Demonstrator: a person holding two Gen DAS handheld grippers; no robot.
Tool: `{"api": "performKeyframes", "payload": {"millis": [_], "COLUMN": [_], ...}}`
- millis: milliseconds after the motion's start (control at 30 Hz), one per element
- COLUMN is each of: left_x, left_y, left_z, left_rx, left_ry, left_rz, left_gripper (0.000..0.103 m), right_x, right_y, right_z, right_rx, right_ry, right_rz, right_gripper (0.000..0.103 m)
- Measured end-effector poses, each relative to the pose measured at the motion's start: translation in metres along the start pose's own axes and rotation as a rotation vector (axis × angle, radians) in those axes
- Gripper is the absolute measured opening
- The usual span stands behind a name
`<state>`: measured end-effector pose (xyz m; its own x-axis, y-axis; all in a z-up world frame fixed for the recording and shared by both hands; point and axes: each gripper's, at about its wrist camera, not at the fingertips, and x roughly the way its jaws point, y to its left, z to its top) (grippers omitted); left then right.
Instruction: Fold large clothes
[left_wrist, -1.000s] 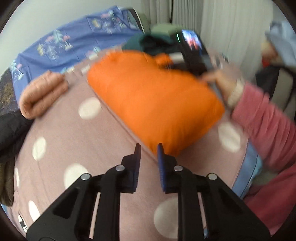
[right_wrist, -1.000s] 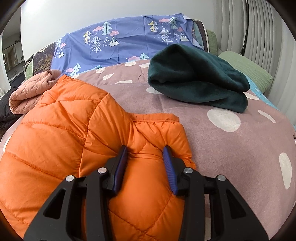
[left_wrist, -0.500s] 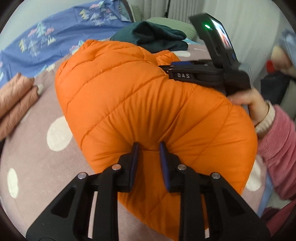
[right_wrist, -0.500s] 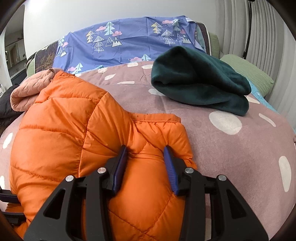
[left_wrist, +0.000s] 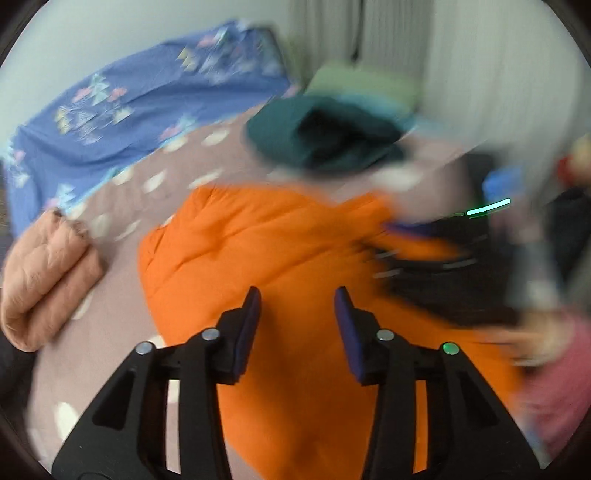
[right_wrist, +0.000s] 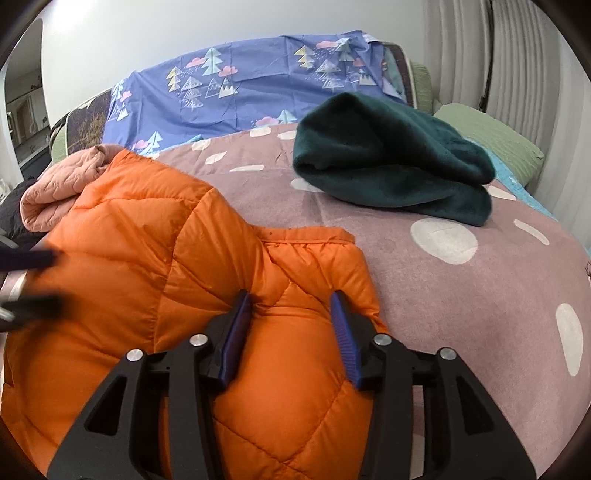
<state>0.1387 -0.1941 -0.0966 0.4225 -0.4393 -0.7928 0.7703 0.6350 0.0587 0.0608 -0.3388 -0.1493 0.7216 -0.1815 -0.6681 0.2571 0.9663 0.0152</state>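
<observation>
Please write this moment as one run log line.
left gripper: opening, above orange jacket | right gripper: opening, jacket fold between fingers | fold unfinished

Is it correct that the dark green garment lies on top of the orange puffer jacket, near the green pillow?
Not quite. The dark green garment lies on the dotted bedcover, apart from the orange puffer jacket, with bare cover between them. The right wrist view shows this clearly. It is indeed near the green pillow.

No readable text shows in either view.
</observation>
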Motion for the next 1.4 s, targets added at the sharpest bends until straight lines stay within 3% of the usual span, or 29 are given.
{"api": "performKeyframes", "payload": {"millis": [100, 167, 200, 267, 333, 467, 567, 633, 733, 800, 833, 867, 967, 1067, 1133, 1400], "left_x": [0.028, 0.025, 0.024, 0.023, 0.026, 0.023, 0.022, 0.021, 0.022, 0.021, 0.02, 0.02, 0.02, 0.019, 0.019, 0.018], "left_y": [0.0, -0.006, -0.01, -0.014, -0.011, -0.014, -0.015, -0.013, -0.018, -0.018, -0.018, -0.017, -0.016, -0.016, -0.016, -0.012], "left_z": [-0.009, -0.01, -0.011, -0.012, -0.012, -0.009, -0.013, -0.014, -0.016, -0.018, -0.018, -0.018, -0.018, -0.019, -0.019, -0.02], "left_rx": [-0.017, 0.006, 0.036, 0.065, 0.061, 0.061, 0.062, 0.057, 0.089, 0.092, 0.09, 0.088, 0.081, 0.085, 0.081, 0.069], "left_ry": [0.018, 0.028, 0.029, 0.029, 0.031, 0.029, 0.022, 0.013, 0.008, 0.004, 0.003, 0.002, 0.003, -0.001, -0.004, -0.006], "left_rz": [-0.041, -0.012, 0.001, 0.011, 0.011, 0.011, 0.01, -0.007, 0.031, 0.039, 0.037, 0.034, 0.03, 0.033, 0.029, 0.015], "left_gripper": [0.049, 0.048, 0.048, 0.048, 0.048, 0.048, 0.048, 0.049, 0.049, 0.049, 0.049, 0.049, 0.049, 0.049, 0.049, 0.049], "right_x": [-0.012, -0.027, -0.035, -0.06, -0.092, -0.151, -0.112, -0.103, -0.123, -0.141, -0.15, -0.154, -0.145, -0.12, -0.109, -0.1], "right_y": [-0.003, -0.008, -0.01, -0.009, -0.003, 0.012, 0.022, 0.018, 0.011, -0.007, -0.02, -0.032, -0.062, -0.072, -0.065, -0.037], "right_z": [-0.004, -0.007, -0.009, -0.014, -0.02, -0.048, -0.085, -0.1, -0.092, -0.091, -0.092, -0.094, -0.104, -0.121, -0.126, -0.119], "right_rx": [-0.004, -0.005, -0.003, -0.005, -0.015, 0.014, 0.028, 0.068, 0.107, 0.174, 0.223, 0.263, 0.423, 0.567, 0.589, 0.551], "right_ry": [-0.009, -0.017, -0.018, -0.037, -0.085, -0.131, 0.067, 0.045, 0.047, 0.012, -0.012, -0.029, 0.03, 0.152, 0.191, 0.231], "right_rz": [-0.061, -0.072, -0.049, -0.012, 0.004, 0.212, 0.165, 0.176, 0.212, 0.256, 0.251, 0.25, 0.322, 0.453, 0.516, 0.538], "right_gripper": [0.064, 0.07, 0.064, 0.035, 0.021, 0.018, 0.016, 0.015, 0.022, 0.05, 0.077, 0.082, 0.083, 0.083, 0.083, 0.087]}}
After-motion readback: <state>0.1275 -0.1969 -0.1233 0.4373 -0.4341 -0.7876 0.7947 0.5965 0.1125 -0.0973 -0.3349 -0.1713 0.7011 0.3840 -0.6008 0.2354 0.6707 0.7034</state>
